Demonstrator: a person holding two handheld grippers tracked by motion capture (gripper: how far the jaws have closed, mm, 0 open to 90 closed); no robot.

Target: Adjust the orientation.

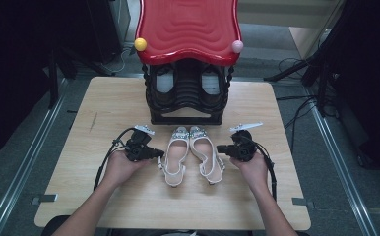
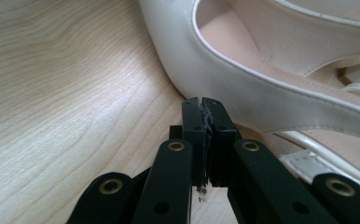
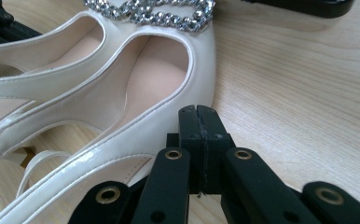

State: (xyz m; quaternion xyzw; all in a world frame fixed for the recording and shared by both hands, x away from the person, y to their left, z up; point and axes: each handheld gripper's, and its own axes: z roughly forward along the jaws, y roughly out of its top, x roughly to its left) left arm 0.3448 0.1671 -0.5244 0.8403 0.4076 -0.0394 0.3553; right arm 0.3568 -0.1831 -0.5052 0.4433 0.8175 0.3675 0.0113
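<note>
Two white slingback shoes lie side by side, toes away from me, mid-table: the left shoe point(image 1: 175, 155) and the right shoe point(image 1: 205, 152). Each has a rhinestone buckle point(image 3: 150, 11) at the toe. My left gripper point(image 1: 159, 154) lies level at the left shoe's outer side, jaws shut with nothing between them. In the left gripper view its tips point(image 2: 202, 105) sit right at the white shoe wall point(image 2: 262, 60). My right gripper point(image 1: 219, 148) mirrors it at the right shoe's outer side, also shut and empty. Its tips point(image 3: 198, 112) sit against that shoe's rim point(image 3: 122, 93); contact is unclear.
A black shoe rack point(image 1: 187, 98) with a red wavy top point(image 1: 188, 29) stands at the table's far middle, dark shoes inside. A yellow ball point(image 1: 140, 44) and a pink ball point(image 1: 237, 46) sit at its corners. Bare wooden table point(image 1: 129, 201) lies toward me and at both sides.
</note>
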